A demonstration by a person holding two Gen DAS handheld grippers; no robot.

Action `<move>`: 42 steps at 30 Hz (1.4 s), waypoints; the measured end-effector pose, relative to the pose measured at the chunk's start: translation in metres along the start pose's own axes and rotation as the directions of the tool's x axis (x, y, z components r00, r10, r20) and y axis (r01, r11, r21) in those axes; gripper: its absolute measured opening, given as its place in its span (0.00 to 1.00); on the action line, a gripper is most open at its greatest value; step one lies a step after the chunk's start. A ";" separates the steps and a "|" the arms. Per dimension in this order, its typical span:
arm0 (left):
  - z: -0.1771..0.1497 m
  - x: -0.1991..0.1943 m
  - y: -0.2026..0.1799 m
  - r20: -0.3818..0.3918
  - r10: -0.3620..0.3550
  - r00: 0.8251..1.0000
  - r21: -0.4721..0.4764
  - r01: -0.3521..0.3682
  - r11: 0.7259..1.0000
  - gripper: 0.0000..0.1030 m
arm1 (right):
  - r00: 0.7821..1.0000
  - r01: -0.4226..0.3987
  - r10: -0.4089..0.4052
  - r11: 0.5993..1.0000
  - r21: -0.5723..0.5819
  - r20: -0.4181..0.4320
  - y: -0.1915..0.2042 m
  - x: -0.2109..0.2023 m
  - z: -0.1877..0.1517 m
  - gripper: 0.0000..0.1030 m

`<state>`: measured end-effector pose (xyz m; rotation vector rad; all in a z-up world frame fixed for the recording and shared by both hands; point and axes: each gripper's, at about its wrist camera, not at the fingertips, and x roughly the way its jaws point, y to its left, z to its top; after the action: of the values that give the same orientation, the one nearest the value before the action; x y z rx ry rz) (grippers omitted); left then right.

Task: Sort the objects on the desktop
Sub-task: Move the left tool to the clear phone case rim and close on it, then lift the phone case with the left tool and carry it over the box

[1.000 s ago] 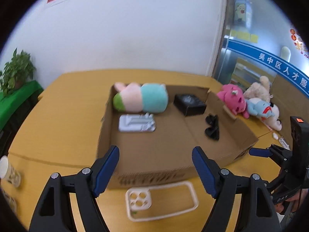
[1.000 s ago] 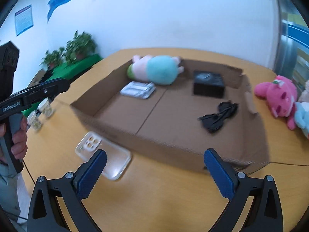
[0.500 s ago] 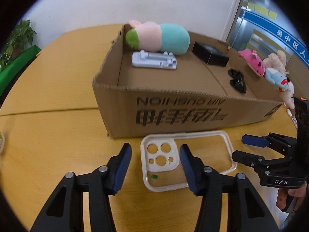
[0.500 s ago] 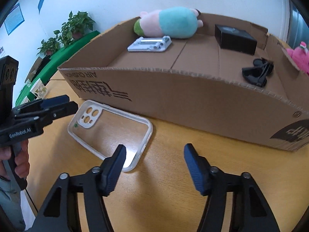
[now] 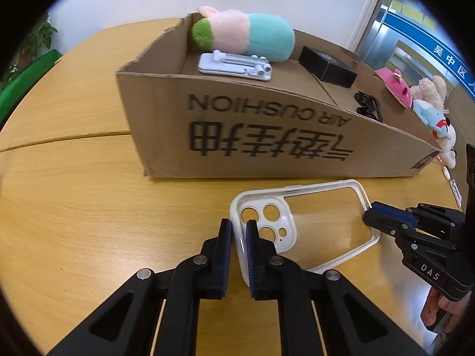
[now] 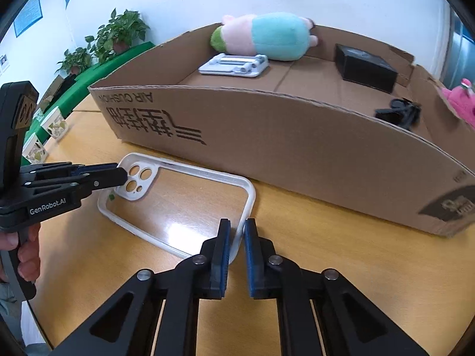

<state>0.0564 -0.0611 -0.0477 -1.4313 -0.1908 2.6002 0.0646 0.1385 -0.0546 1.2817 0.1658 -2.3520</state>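
Note:
A clear phone case with a white rim (image 5: pixel 311 225) lies on the wooden table in front of a cardboard box (image 5: pixel 267 136). My left gripper (image 5: pixel 238 231) is shut on the case's camera-end rim. My right gripper (image 6: pixel 236 231) is shut on the opposite end of the case (image 6: pixel 178 204). In the right wrist view the left gripper (image 6: pixel 118 175) shows at the camera end. In the left wrist view the right gripper (image 5: pixel 371 215) touches the far end.
The box (image 6: pixel 297 136) holds a pink and teal plush (image 5: pixel 246 34), a white phone stand (image 5: pixel 234 66), a small black box (image 5: pixel 328 65) and a black cable (image 5: pixel 368 103). Plush toys (image 5: pixel 415 95) lie right of the box. Paper cups (image 6: pixel 44 136) and potted plants (image 6: pixel 115 35) stand at the left.
Both grippers have dropped to the table and closed from wide open onto the two ends of the phone case.

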 end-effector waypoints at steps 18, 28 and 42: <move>-0.008 0.016 -0.084 -0.074 -0.067 0.995 0.061 0.072 0.996 0.10 | 0.997 0.072 -0.074 0.983 0.170 0.001 -0.075 -0.046 -0.051 0.13; -0.016 0.012 -0.088 -0.059 -0.047 0.997 0.068 0.051 0.996 0.09 | 0.994 0.110 -0.111 0.985 0.133 -0.004 -0.067 -0.045 -0.051 0.10; 0.063 -0.113 -0.115 0.307 -0.166 0.937 0.130 0.132 0.983 0.07 | 0.945 0.156 -0.184 0.980 0.122 0.270 -0.056 -0.147 0.002 0.09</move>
<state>0.0723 0.0263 0.1006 -0.9189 -0.1877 2.6519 0.1061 0.2365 0.0608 0.9957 0.0723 -2.6913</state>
